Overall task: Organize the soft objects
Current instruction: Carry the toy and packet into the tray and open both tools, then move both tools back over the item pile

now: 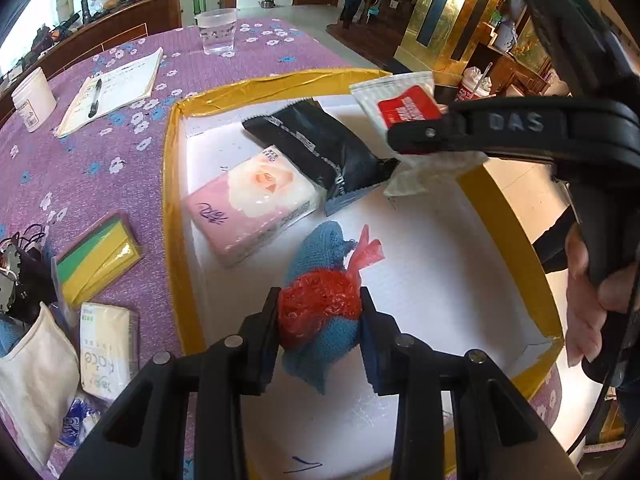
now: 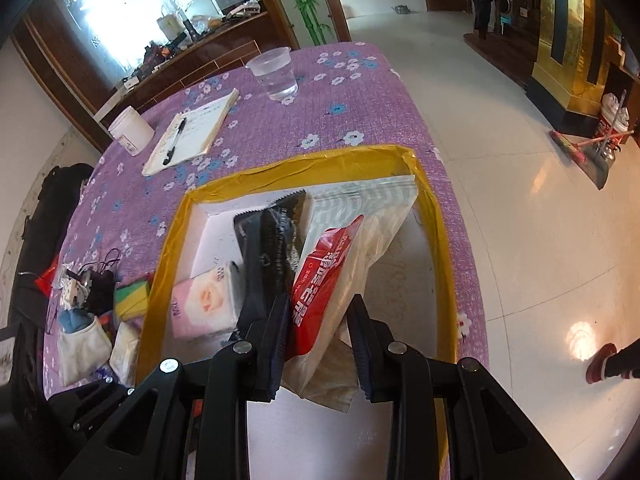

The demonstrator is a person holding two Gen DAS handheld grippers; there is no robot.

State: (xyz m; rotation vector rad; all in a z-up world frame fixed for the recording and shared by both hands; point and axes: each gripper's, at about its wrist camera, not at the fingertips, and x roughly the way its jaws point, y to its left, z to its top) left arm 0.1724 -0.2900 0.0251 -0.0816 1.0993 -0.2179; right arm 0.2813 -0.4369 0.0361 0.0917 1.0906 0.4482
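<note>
Both grippers are loaded over the box, the white tray with yellow-taped walls sitting on the purple flowered tablecloth. The left gripper is clamped on a blue cloth bundle wrapped in a red plastic bag, its fingers squeezing the bundle from both sides, low over the white floor of the box. That looks like a set-down in open space, just clear of the pink tissue pack already lying inside. Beside that pack rests a black packet, tilted against it.

The right gripper pinches a white tissue pack with a red label near its lower end, so the pack stands up and hangs over the box's far right part, apparently bound for the free floor there.

Outside the box, more soft things wait at the left: a green and yellow sponge pack, a cream tissue pack and a white pouch.

Hard to judge: whether the bundle touches the floor yet, since the fingers hide its underside. In the right wrist view the held pack covers much of the box's interior, and the left gripper does not show there at all. The pouch's contents are cut off at the frame edge.
</note>
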